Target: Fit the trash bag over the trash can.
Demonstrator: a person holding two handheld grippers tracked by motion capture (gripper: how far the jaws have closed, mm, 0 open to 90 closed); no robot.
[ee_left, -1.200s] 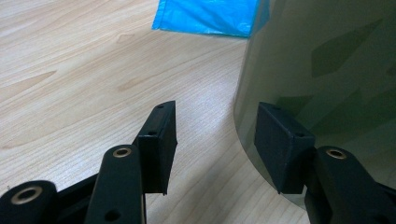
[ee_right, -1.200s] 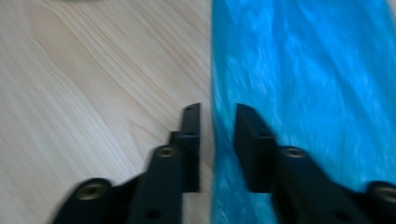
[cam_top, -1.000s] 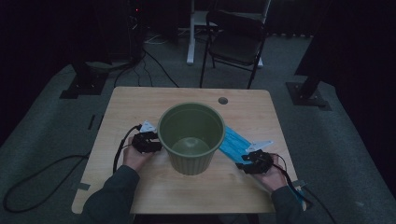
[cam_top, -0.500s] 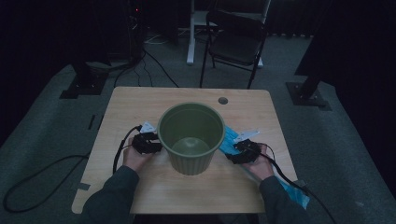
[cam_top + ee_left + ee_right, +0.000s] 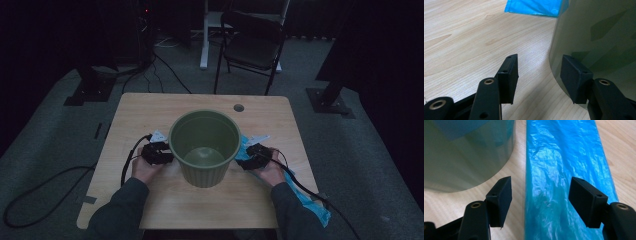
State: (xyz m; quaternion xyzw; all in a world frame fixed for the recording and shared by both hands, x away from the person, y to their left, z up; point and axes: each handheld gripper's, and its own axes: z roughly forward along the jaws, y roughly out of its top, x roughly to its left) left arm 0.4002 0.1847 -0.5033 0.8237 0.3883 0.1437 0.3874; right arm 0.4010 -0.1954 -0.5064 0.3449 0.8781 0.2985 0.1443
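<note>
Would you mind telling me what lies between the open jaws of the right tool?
A folded blue plastic bag lies flat on the wooden table between them, as the right gripper view shows; the green bin stands just beside it.

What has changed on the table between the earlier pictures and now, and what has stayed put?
The right tool slid in along the blue plastic bag towards the green bin; its jaws have just been opening and now stand wide above the bag, not pressing it. The left tool, the bin and the bag stayed in place.
</note>
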